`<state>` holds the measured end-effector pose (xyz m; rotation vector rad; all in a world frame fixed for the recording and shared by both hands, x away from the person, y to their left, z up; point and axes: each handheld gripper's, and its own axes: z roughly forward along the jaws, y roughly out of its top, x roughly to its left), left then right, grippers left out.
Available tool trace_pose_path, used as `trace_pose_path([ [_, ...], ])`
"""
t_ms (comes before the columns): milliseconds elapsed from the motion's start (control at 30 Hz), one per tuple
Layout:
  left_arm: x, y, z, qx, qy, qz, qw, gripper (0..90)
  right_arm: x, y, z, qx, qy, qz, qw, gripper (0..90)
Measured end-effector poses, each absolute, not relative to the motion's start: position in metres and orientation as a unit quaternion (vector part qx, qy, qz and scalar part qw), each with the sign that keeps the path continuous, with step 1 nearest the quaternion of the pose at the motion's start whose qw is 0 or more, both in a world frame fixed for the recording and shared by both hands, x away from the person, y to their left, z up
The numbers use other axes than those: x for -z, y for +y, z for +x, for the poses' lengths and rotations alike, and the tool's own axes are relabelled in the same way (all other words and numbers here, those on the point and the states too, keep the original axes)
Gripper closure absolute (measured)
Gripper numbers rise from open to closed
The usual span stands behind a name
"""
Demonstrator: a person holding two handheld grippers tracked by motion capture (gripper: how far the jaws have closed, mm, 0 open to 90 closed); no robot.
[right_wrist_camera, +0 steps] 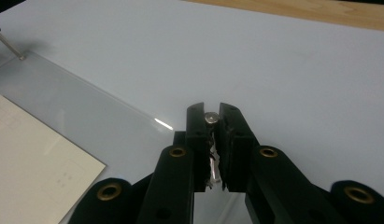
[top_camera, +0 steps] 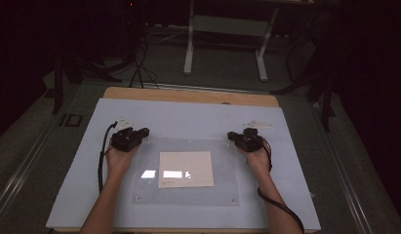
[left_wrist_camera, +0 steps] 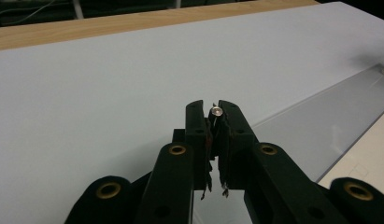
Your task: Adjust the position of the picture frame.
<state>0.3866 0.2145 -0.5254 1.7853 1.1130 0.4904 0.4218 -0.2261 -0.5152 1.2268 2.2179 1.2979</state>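
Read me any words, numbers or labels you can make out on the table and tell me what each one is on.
None can be read.
Cream sheet under the clear plate: faint print near its lower left corner in the high view, faint small boxes in the right gripper view, all too small and pale to read.
Left gripper, right gripper and the small metal pins they pinch: no lettering visible.
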Motion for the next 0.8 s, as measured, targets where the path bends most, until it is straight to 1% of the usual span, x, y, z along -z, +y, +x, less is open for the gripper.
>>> trace_pose_path([
  [267,0.527,0.219,0.39,-0.184,0.454,0.727,0.482,83.6,0.512,-0.226,0.425,-0.441,0.774,0.435,0.131,83.6],
  [800,0.526,0.222,0.409,-0.134,0.48,0.719,0.484,83.6,0.509,-0.226,0.438,-0.43,0.774,0.453,0.102,84.3],
])
